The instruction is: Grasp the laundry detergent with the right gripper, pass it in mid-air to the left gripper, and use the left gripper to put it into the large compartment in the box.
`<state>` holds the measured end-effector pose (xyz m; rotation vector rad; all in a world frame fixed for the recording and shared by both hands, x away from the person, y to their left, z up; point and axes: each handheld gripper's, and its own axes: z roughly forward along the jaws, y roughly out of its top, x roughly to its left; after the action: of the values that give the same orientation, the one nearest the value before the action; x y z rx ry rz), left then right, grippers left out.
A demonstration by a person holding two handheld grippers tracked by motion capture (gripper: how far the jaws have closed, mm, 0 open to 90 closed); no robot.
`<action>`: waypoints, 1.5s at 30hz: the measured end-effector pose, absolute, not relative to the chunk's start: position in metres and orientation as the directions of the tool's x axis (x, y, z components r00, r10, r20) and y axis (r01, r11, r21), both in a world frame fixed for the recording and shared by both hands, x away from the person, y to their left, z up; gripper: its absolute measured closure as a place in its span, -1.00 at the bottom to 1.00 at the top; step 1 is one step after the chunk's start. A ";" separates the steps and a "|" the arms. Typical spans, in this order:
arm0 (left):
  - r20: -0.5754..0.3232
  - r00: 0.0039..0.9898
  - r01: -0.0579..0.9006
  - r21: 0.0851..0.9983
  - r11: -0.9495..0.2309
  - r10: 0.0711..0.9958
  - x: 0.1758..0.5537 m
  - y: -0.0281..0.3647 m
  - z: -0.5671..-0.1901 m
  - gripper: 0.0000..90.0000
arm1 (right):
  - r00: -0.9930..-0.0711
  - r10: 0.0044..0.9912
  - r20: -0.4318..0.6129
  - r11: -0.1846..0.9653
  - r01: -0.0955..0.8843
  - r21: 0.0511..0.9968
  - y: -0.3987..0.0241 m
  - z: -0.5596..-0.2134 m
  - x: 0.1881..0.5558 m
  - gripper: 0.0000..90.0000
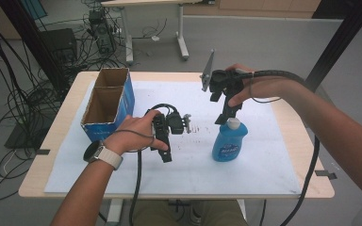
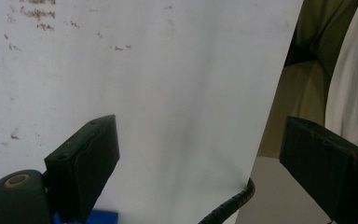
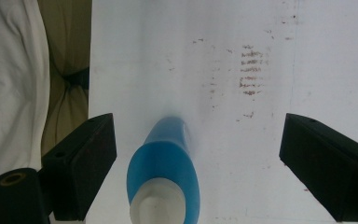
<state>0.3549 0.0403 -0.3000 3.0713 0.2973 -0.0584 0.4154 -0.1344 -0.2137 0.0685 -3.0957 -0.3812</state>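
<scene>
- The high view shows the whole table (image 1: 66, 155) with a white sheet (image 1: 259, 165) on it, and an open cardboard box (image 1: 108, 101) standing far to the outer side of the left gripper (image 1: 166, 151), well apart from the right gripper (image 1: 225, 117).
- In this view the blue bottle (image 1: 229, 140) stands upright on the sheet, directly under the right gripper, whose tips hang just above the white cap (image 1: 234, 123); I cannot tell if they touch it.
- The right gripper view looks straight down on the blue bottle (image 3: 164, 175): it sits between the two black jaws, closer to the jaw on the left of that picture, with free space on both sides.
- The right gripper's jaws stand wide apart and no pad presses on the bottle.
- Brown smudges (image 3: 251, 70) on the sheet lie ahead of the right gripper, beyond the bottle.
- The left gripper view shows bare white sheet (image 2: 168, 93) between its jaws, which are spread wide with no object in them, and the person's clothing past the sheet edge.
- The bottle is well apart from the left gripper, on its inner side, toward the right gripper.
</scene>
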 end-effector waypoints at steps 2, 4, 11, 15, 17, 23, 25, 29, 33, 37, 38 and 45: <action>-0.043 0.981 0.190 0.053 -0.980 0.188 0.355 0.040 -0.299 -0.73 | -0.999 -0.046 0.015 0.968 -0.040 0.248 -0.135 -0.212 0.415 -0.76; -0.043 0.981 0.192 0.054 -0.980 0.190 0.355 0.040 -0.299 -0.73 | -0.999 -0.047 0.015 0.966 -0.041 0.255 -0.135 -0.210 0.415 -0.76; -0.039 0.981 0.189 0.051 -0.981 0.187 0.356 0.040 -0.297 -0.73 | -0.999 -0.052 0.004 0.963 -0.049 0.263 -0.140 -0.209 0.415 -0.81; -0.039 0.981 0.191 0.049 -0.980 0.189 0.355 0.039 -0.297 -0.73 | -0.998 -0.059 -0.002 0.960 -0.058 0.275 -0.143 -0.207 0.413 -0.82; -0.038 0.981 0.193 0.052 -0.980 0.191 0.355 0.039 -0.297 -0.73 | -0.998 -0.065 -0.001 0.958 -0.062 0.282 -0.145 -0.206 0.412 -0.84; -0.035 0.979 0.204 0.062 -0.977 0.202 0.354 0.041 -0.296 -0.73 | -0.996 -0.087 -0.005 0.950 -0.085 0.300 -0.151 -0.204 0.409 -0.86; -0.035 0.978 0.206 0.061 -0.977 0.204 0.354 0.041 -0.296 -0.73 | -0.996 -0.090 -0.012 0.946 -0.089 0.310 -0.153 -0.203 0.408 -0.87; -0.030 0.979 0.203 0.067 -0.977 0.201 0.353 0.041 -0.297 -0.73 | -0.996 -0.086 -0.012 0.945 -0.086 0.317 -0.157 -0.203 0.407 -0.87; -0.031 0.979 0.205 0.073 -0.976 0.203 0.354 0.041 -0.297 -0.73 | -0.996 -0.086 -0.013 0.943 -0.086 0.321 -0.161 -0.203 0.405 -0.87; -0.031 0.979 0.203 0.071 -0.977 0.202 0.354 0.041 -0.297 -0.73 | -0.997 -0.076 -0.016 0.938 -0.077 0.337 -0.170 -0.201 0.404 -0.87; -0.030 0.979 0.203 0.070 -0.977 0.201 0.354 0.041 -0.297 -0.73 | -0.997 -0.072 -0.014 0.938 -0.073 0.339 -0.172 -0.200 0.404 -0.87; -0.028 0.979 0.204 0.067 -0.977 0.202 0.354 0.040 -0.297 -0.73 | -0.999 -0.053 -0.013 0.936 -0.054 0.348 -0.185 -0.202 0.403 -0.87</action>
<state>0.3541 0.0399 -0.2972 3.0553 0.3140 -0.0325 0.4030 -0.1847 -0.2017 0.0858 -3.0941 -0.5561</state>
